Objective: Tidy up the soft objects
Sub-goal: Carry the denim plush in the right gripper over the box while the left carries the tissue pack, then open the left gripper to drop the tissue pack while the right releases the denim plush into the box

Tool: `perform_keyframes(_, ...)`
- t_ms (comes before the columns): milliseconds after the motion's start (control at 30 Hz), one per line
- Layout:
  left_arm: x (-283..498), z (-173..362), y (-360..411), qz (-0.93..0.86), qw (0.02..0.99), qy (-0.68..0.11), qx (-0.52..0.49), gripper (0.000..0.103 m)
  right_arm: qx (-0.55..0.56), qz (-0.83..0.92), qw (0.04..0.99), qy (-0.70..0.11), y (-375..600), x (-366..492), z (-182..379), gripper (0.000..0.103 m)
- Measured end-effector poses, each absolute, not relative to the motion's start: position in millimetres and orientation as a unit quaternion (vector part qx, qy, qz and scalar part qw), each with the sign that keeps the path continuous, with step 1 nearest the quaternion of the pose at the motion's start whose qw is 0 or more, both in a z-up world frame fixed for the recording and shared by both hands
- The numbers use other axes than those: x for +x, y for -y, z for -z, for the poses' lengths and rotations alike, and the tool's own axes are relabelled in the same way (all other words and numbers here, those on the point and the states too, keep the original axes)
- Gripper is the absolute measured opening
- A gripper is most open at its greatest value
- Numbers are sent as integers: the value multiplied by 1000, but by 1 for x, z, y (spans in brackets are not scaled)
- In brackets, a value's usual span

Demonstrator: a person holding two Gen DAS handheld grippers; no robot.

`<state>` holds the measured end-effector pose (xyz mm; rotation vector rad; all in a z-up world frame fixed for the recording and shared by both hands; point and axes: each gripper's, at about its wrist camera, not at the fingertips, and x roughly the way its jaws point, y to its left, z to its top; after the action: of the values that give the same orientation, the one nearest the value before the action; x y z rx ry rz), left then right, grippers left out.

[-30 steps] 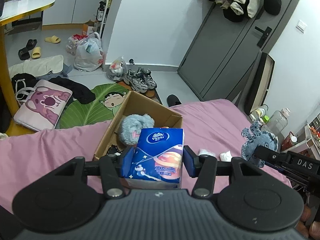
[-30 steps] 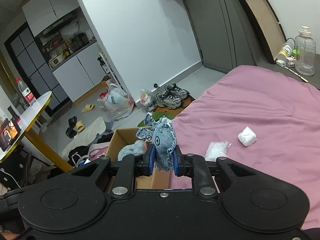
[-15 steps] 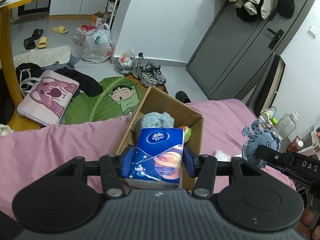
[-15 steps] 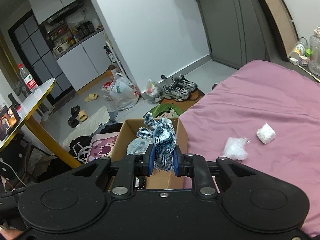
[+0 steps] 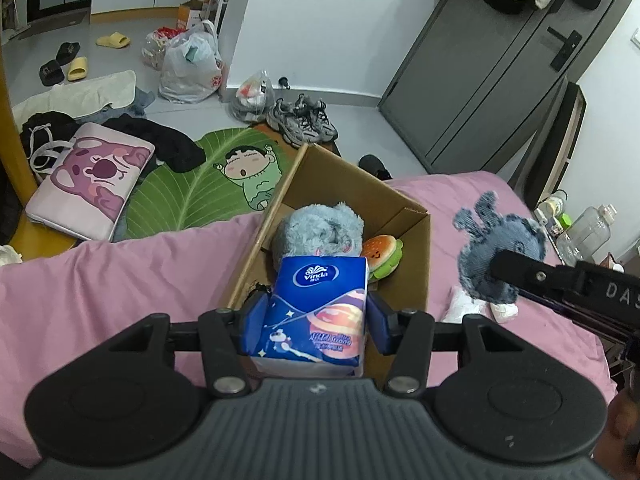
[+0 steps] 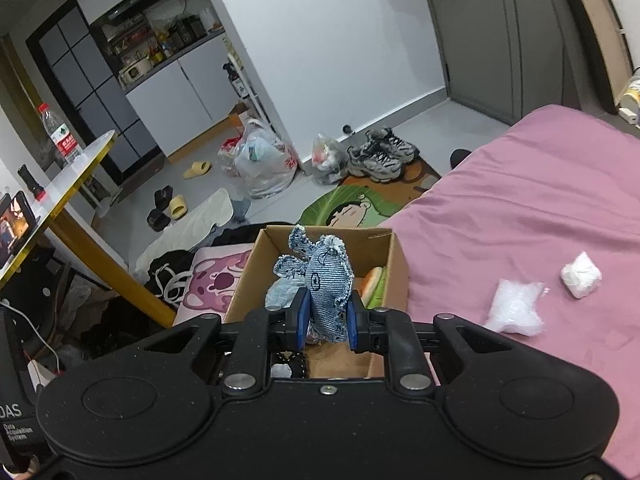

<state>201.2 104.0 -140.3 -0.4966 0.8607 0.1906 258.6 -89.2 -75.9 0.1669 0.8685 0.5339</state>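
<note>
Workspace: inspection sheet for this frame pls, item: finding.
Surface: pink bedsheet, wrinkled, cardboard box at its edge.
Job's things: Vinda tissue pack and denim octopus toy both gripped; grey plush and burger plush in the box.
Clutter: two white crumpled wads on the sheet.
Grippers: left gripper shut on the tissue pack over the box's near end; right gripper shut on the octopus toy.
Cables: white cable at the far left of the right wrist view.
Surroundings: sneakers, plastic bags, leaf rug, slippers on the floor.
</note>
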Motion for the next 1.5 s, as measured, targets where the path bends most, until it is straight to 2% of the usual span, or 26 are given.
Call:
perform_keyframes(433, 234, 167, -89, -87, 865, -454, -195, 52, 85, -265, 855, -437, 87, 270, 114, 19)
perform_keyframes(833, 251, 184, -89, -110, 855, -475, -176, 54, 99, -258, 841, -465, 91, 273, 124, 19)
perform_keyframes(1100, 249, 180, -87, -122, 855, -474, -171, 60, 101, -266, 830, -480, 92, 272, 130, 19)
perform_keyframes(1500, 223, 152, -91, -143, 861, -451, -186, 60, 89, -292, 814, -493, 82, 260, 130, 20)
